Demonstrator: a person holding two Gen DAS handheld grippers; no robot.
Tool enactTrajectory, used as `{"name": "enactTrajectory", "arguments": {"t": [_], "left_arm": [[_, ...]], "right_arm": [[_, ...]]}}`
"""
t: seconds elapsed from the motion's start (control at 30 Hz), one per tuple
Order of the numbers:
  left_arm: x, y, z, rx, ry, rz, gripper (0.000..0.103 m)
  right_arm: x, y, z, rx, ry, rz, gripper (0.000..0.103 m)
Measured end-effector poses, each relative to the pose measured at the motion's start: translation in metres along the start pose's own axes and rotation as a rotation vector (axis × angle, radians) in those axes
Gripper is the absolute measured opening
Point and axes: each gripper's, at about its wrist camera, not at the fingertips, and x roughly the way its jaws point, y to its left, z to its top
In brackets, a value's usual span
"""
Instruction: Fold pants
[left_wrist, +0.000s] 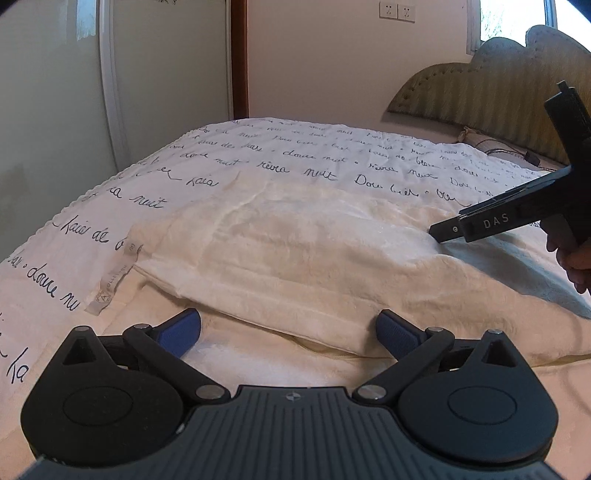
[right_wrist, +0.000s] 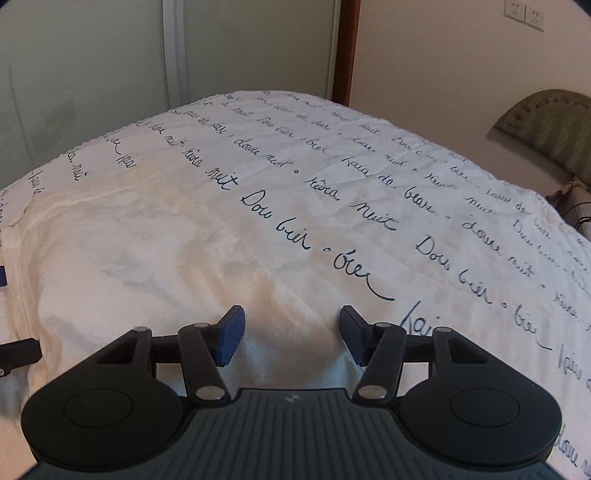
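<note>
Cream fleece pants lie folded on a white bedspread printed with dark script. A long fabric label hangs off their left end. My left gripper is open, its blue pads wide apart over the near folded edge and pressing on nothing. My right gripper has its blue pads half closed on a bunched ridge of the pants, with creases running in toward them. From the left wrist view, the right gripper rests on the pants' right side, held by a person's hand.
A padded headboard stands at the far right, with a rolled cushion below it. A pale wardrobe door runs along the bed's left side. The bedspread stretches beyond the pants.
</note>
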Motion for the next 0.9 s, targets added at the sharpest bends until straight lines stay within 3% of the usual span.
{"name": "enactTrajectory", "arguments": {"t": [0.07,0.1,0.13,0.2,0.23,0.4,0.5,0.63,0.73,0.9], "left_arm": [[0.001,0.0,0.0,-0.006,-0.001,-0.005,0.103],[0.001,0.001,0.0,-0.011,0.0,-0.01,0.103],[0.001,0.002,0.0,-0.017,0.0,-0.014,0.103],[0.002,0.003,0.0,-0.022,-0.002,-0.018,0.103],[0.001,0.003,0.0,-0.025,-0.004,-0.021,0.103],[-0.01,0.018,0.005,-0.12,-0.071,-0.064,0.101],[-0.024,0.038,0.01,-0.253,-0.132,-0.108,0.101],[-0.037,0.07,0.016,-0.476,-0.169,-0.237,0.102],[-0.038,0.084,0.019,-0.585,-0.139,-0.344,0.102],[-0.031,0.09,0.019,-0.672,-0.056,-0.477,0.102]], "right_arm": [[0.002,-0.002,0.001,-0.004,0.004,0.041,0.05],[0.0,-0.001,0.0,-0.012,0.001,0.059,0.04],[-0.002,0.002,-0.001,-0.034,-0.004,0.043,0.037],[-0.009,0.012,-0.004,-0.097,-0.025,-0.008,0.019],[-0.014,0.019,-0.006,-0.129,-0.043,-0.042,0.016],[-0.042,0.066,-0.019,-0.345,-0.133,-0.181,0.014],[-0.065,0.1,-0.032,-0.495,-0.18,-0.245,0.013],[-0.102,0.14,-0.061,-0.649,-0.223,-0.263,0.012],[-0.125,0.163,-0.086,-0.72,-0.238,-0.256,0.012],[-0.149,0.19,-0.126,-0.787,-0.266,-0.23,0.011]]}}
